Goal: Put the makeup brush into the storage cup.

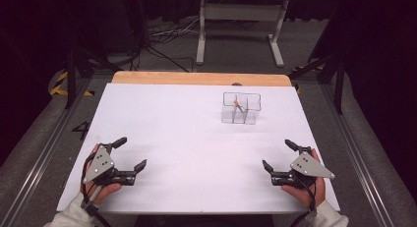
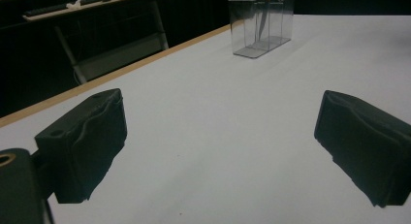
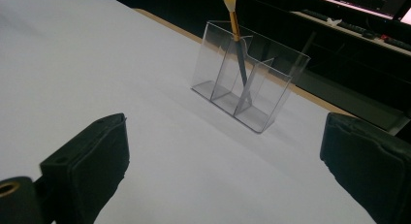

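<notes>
A clear plastic organizer (image 1: 240, 108) with three compartments stands on the white table (image 1: 187, 133), right of centre toward the far edge. A thin brush (image 3: 235, 37) with an orange handle end and a dark shaft leans upright in the organizer (image 3: 249, 83), in its middle compartment. The same organizer (image 2: 261, 23) is far ahead in the left gripper view. My left gripper (image 1: 132, 153) rests near the front left, open, nothing between its jaws. My right gripper (image 1: 278, 155) rests near the front right, open and empty too.
A wooden strip (image 1: 201, 78) runs along the table's far edge. Beyond it stand a white frame (image 1: 241, 28), cables and dark tripod legs on the floor. Metal rails (image 1: 42, 153) flank the table on both sides.
</notes>
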Tool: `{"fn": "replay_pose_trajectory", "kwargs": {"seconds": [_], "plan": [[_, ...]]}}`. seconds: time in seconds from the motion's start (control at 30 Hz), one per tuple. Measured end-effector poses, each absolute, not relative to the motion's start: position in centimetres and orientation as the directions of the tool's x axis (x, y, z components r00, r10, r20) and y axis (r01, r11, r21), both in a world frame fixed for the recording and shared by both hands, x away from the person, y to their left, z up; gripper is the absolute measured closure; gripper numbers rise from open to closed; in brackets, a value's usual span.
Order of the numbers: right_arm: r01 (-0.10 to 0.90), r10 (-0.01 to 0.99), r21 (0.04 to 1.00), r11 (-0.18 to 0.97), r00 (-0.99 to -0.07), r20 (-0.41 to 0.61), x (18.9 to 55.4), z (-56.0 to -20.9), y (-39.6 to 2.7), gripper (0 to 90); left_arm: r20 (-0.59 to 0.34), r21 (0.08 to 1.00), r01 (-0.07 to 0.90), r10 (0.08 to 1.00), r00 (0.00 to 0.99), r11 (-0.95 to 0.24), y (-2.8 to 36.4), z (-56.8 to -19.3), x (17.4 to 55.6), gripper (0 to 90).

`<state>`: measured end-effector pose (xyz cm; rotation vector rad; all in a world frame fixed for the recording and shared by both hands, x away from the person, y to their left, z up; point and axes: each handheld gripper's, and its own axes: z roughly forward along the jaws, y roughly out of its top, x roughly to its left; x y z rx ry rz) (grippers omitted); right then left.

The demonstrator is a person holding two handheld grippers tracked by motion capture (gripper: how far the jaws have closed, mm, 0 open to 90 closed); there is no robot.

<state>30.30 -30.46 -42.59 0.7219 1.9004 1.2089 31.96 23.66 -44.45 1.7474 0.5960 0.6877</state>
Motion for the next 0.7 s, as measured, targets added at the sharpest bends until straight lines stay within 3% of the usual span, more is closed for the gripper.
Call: {"fn": "replay_pose_trajectory", "kwargs": {"seconds": [0.7], "plan": [[0.071, 0.771, 0.911, 0.406, -0.562, -0.300, 30.32, -42.69, -30.38, 4.8, 0.158, 0.965, 0.039, 0.695, 0.701, -0.259, 23.72, -44.18, 31.95, 5.6]]}}
